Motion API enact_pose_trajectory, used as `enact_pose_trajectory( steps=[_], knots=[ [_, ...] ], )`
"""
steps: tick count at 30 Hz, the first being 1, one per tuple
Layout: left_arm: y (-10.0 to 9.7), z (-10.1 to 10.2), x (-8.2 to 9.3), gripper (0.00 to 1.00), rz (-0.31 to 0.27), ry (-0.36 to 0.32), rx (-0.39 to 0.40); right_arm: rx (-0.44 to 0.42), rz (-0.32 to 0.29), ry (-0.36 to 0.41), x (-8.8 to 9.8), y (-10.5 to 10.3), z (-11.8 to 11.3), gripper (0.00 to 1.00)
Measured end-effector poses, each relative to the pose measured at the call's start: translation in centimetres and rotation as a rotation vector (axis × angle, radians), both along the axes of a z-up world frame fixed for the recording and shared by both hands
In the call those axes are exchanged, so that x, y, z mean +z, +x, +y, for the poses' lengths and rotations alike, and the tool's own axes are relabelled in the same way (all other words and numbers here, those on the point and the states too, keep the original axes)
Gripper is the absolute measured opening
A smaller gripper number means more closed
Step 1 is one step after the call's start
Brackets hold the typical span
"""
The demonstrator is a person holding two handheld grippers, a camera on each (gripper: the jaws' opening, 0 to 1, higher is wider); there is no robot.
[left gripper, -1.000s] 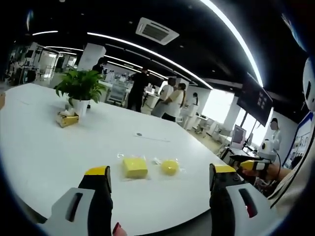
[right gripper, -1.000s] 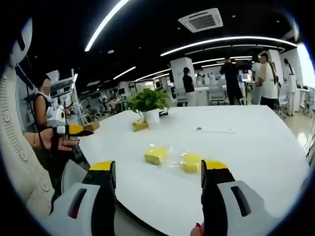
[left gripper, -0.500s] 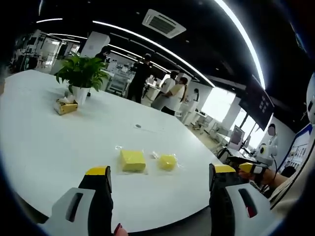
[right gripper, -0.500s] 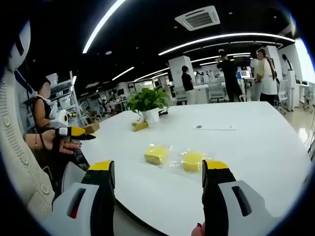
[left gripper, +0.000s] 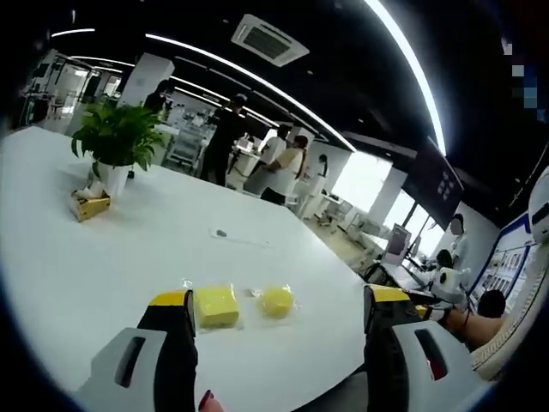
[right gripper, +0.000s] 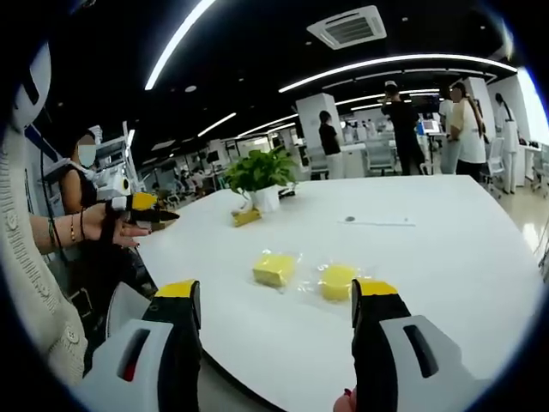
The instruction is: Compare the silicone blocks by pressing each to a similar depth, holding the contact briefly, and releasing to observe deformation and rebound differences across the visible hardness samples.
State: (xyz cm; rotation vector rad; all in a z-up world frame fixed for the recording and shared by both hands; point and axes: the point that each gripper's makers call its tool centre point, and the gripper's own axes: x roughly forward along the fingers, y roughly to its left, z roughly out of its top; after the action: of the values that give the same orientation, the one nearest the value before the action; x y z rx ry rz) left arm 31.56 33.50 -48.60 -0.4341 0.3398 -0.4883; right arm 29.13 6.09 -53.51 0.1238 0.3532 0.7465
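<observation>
While both grippers hang open over the table (left gripper: pixel 103 257) edge | left gripper (left gripper: pixel 279 313) now nearer the square block (left gripper: pixel 215 305) and round block (left gripper: pixel 277 299) (both untouched) | right gripper (right gripper: pixel 276 300) unchanged | pressing not begun.

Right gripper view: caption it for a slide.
Open right gripper poised above two bagged yellow silicone blocks on a white table.

Two blocks (right gripper: pixel 274 269) side by side on table (right gripper: pixel 446 249)

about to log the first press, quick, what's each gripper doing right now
Left gripper: open, holding nothing, above the table short of the yellow blocks.
Right gripper: open, holding nothing.
</observation>
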Motion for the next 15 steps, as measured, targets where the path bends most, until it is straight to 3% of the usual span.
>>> enact_pose_trajectory(
  steps=[5,15],
  knots=[
    [2.9,0.0,0.9,0.79,-0.029,-0.024,-0.033,0.005,0.002,0.002,0.1,0.5,0.7,0.66],
    [8.8,1.1,-1.4,0.8,0.033,-0.172,-0.006,0.001,0.014,-0.016,0.1,2.5,1.0,0.65]
  ],
)
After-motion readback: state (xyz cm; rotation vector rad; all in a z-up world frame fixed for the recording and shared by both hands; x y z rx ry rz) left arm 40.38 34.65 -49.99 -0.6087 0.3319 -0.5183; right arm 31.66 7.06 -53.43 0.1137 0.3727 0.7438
